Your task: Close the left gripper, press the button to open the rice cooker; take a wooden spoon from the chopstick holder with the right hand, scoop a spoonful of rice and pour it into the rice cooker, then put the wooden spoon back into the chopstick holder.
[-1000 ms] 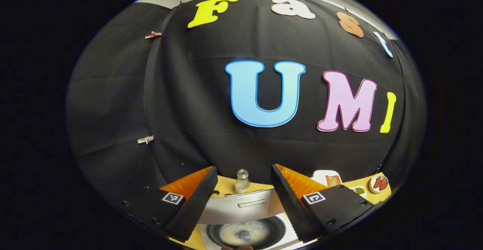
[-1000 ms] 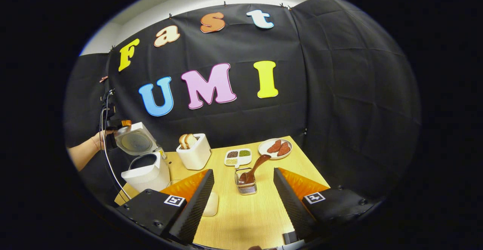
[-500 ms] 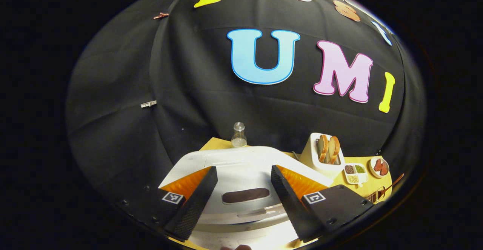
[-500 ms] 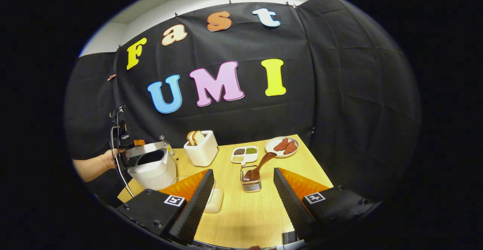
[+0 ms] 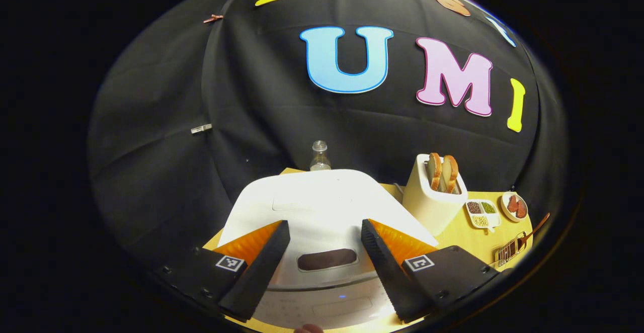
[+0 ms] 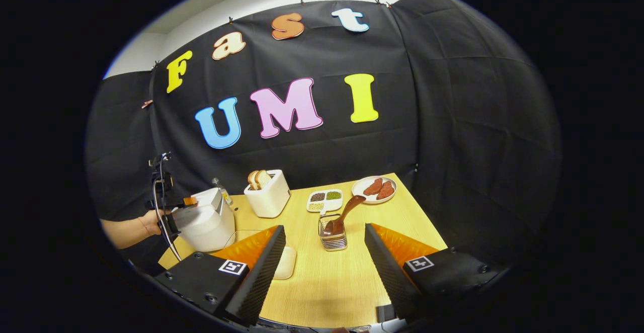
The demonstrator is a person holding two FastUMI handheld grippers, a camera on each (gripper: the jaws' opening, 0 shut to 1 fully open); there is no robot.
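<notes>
A staged kitchen corner inside a recording booth: a black cloth wall (image 6: 453, 121) backs a small wooden desk (image 6: 322, 282) carrying a rice cooker (image 6: 204, 220), a toaster (image 6: 267, 194) with bread slices, a divided dish of beans (image 6: 324, 200) and a chopstick holder (image 6: 333, 235).

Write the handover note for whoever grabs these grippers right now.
Left gripper: jaws open, empty, over the rice cooker lid.
Right gripper: jaws open, empty, above the table, facing the chopstick holder.
Things: cooker lid is shut; a second ago it stood open with rice in the pot. Wooden spoon stands in the holder.
Done: apparently rice poured, spoon returned.
Left: probably nothing; just withdraw both grippers.
</notes>
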